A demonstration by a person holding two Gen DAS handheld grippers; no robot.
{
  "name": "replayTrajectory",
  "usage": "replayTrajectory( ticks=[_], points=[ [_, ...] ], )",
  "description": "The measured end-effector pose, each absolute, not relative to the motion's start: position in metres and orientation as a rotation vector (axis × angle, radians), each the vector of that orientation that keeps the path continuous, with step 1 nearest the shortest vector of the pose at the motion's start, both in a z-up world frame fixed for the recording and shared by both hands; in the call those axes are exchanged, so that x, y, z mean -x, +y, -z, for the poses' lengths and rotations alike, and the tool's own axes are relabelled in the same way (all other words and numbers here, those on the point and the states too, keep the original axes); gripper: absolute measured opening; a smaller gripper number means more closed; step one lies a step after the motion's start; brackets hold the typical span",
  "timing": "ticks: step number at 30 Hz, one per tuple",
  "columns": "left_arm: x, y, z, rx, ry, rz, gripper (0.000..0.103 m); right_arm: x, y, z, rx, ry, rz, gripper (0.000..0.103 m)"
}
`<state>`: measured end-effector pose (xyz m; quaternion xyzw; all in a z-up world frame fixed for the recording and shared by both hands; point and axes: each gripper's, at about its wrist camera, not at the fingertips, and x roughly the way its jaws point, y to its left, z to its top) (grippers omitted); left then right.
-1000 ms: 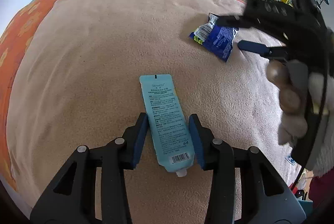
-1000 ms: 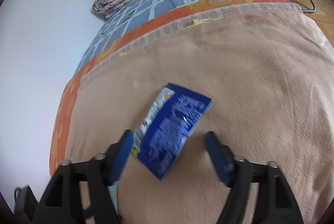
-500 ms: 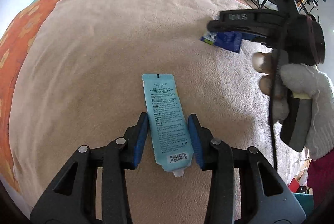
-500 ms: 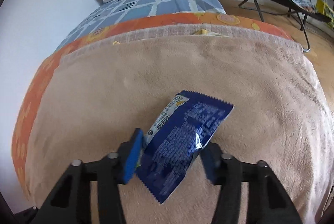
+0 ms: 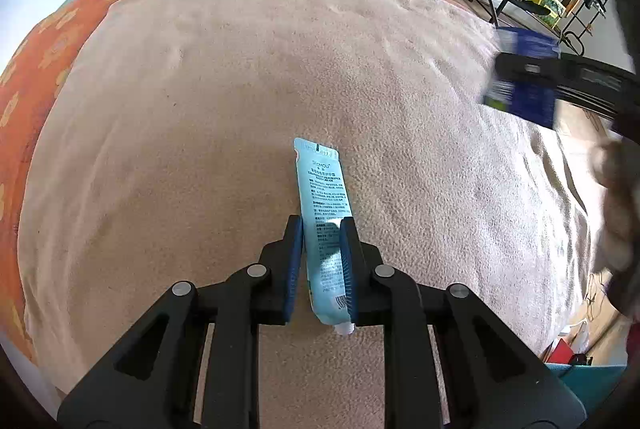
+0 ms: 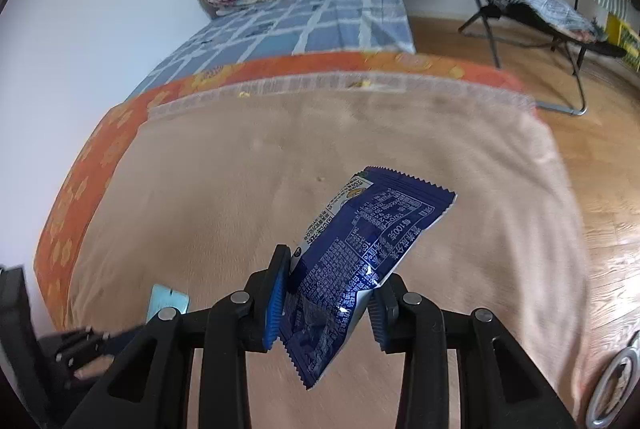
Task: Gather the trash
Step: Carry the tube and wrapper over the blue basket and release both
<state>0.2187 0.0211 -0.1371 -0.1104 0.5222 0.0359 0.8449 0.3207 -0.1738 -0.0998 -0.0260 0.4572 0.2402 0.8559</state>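
Here the left gripper pinches a light, squashy blue cream tube low on its body, near the cap. The right gripper clamps a crinkly, nearly weightless dark blue snack wrapper by its lower half, above the beige blanket.

Left gripper: low and near, fingers pointing forward, blue pads pressed against both sides of the light blue tube. Right gripper: raised at the far right, pads clamped on the dark blue wrapper, which hangs tilted between them. A blurred, gloved right hand shows at the right edge.
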Motion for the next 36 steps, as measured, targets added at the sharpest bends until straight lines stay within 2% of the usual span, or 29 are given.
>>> replayTrajectory(
  ticks=[8, 20, 22, 29, 30, 32, 34, 36],
  points=[
    [-0.227, -0.001, 0.135, 0.209, 1.092, -0.058, 0.016, -0.281, -0.228, 0.067, -0.024, 0.935, -0.492, 0.036],
    [-0.252, -0.038, 0.127, 0.199, 1.065, -0.021, 0.016, -0.232, -0.276, 0.046, -0.065, 0.914, -0.497, 0.036],
    [-0.257, -0.040, 0.131, 0.211, 1.085, -0.031, 0.023, -0.228, -0.279, 0.044, -0.068, 0.912, -0.501, 0.036],
    [-0.258, -0.031, 0.150, 0.212, 1.128, -0.071, 0.023, -0.222, -0.284, 0.045, -0.065, 0.915, -0.524, 0.036],
    [-0.258, -0.031, 0.149, 0.208, 1.128, -0.070, 0.023, -0.221, -0.284, 0.046, -0.059, 0.914, -0.526, 0.036],
    [-0.256, -0.030, 0.149, 0.206, 1.120, -0.064, 0.012, -0.220, -0.283, 0.047, -0.048, 0.913, -0.527, 0.036],
    [-0.253, -0.026, 0.148, 0.229, 1.115, -0.055, 0.007, -0.218, -0.282, 0.048, -0.046, 0.915, -0.533, 0.036],
    [-0.249, -0.023, 0.145, 0.252, 1.109, -0.043, 0.005, -0.215, -0.281, 0.048, -0.035, 0.911, -0.536, 0.036]
  ],
)
